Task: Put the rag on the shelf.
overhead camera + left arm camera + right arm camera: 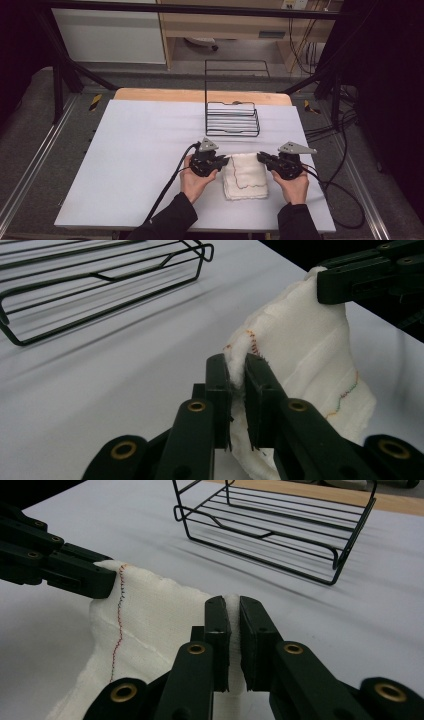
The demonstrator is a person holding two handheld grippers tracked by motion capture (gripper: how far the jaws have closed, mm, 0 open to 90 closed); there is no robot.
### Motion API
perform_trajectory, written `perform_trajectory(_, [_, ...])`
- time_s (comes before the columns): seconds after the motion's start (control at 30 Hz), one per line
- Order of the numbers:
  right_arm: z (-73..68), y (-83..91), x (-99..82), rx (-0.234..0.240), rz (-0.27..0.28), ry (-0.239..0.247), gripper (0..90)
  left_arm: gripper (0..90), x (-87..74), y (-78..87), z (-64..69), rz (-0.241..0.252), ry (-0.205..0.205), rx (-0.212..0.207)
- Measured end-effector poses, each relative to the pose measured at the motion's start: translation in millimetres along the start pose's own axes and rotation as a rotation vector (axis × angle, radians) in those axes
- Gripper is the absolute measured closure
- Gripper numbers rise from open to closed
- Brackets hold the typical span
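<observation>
White tabletop point(140, 150) carries a folded cloth point(245, 176) at lower centre, below the wire rack point(232, 119). Left gripper point(226, 161) and right gripper point(260, 156) each pinch a top corner; it looks soft, light and floppy (corners suit best).

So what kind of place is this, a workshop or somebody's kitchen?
Most likely a lab bench set up for recording handling tasks, not a kitchen. A dark metal frame surrounds the white table, cables trail from two hand-held grippers, and the props are few: a white cloth and a black wire rack.
</observation>
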State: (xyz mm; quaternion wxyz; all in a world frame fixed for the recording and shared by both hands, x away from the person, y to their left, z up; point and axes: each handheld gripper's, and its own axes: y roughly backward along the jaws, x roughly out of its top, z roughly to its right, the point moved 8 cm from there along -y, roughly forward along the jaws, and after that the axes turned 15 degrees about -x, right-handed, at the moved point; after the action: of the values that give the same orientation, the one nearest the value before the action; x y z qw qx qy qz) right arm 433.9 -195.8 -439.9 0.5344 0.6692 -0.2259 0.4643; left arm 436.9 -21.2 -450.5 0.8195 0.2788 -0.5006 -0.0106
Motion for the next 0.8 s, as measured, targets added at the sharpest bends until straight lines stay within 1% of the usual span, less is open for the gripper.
perform_trajectory(0.07, [-0.1,1.0,0.6,0.0,0.002,0.0,83.3,81.8,1.7,1.8,1.7,0.006,-0.007,-0.002])
perform_trajectory(0.23, [-1.0,7.7,8.6,-0.017,0.044,0.007,83.5,81.8,7.7,6.3,5.5,0.029,-0.025,0.001])
perform_trajectory(0.27, [-1.0,7.7,8.6,-0.017,0.044,0.007,83.5,81.8,8.9,7.3,6.3,0.036,-0.026,0.001])
perform_trajectory(0.4, [-1.4,14.3,16.6,-0.026,0.09,0.013,83.5,81.8,15.2,12.0,10.5,0.059,-0.044,0.001])
perform_trajectory(0.5, [-1.5,18.5,21.1,-0.029,0.114,0.009,83.6,81.8,22.2,16.7,15.5,0.079,-0.065,0.004])
perform_trajectory(0.53, [-1.5,18.5,21.1,-0.029,0.114,0.009,83.6,81.8,22.2,16.7,15.5,0.079,-0.065,0.004])
perform_trajectory(0.57, [-1.4,21.1,24.1,-0.032,0.135,0.009,83.6,81.8,24.0,17.9,16.3,0.084,-0.073,0.009])
perform_trajectory(0.6, [-1.4,21.1,24.1,-0.032,0.135,0.009,83.6,81.8,25.9,19.0,17.3,0.092,-0.08,0.013])
perform_trajectory(0.7, [-1.8,25.2,28.3,-0.035,0.169,0.006,83.6,81.8,30.5,22.6,20.0,0.117,-0.092,0.013])
perform_trajectory(0.73, [-2.4,27.5,31.0,-0.04,0.191,0.008,83.6,81.8,31.6,23.8,20.7,0.125,-0.096,0.016])
perform_trajectory(0.8, [-3.3,29.9,33.7,-0.044,0.209,0.011,83.6,81.8,33.7,25.9,22.1,0.142,-0.105,0.017])
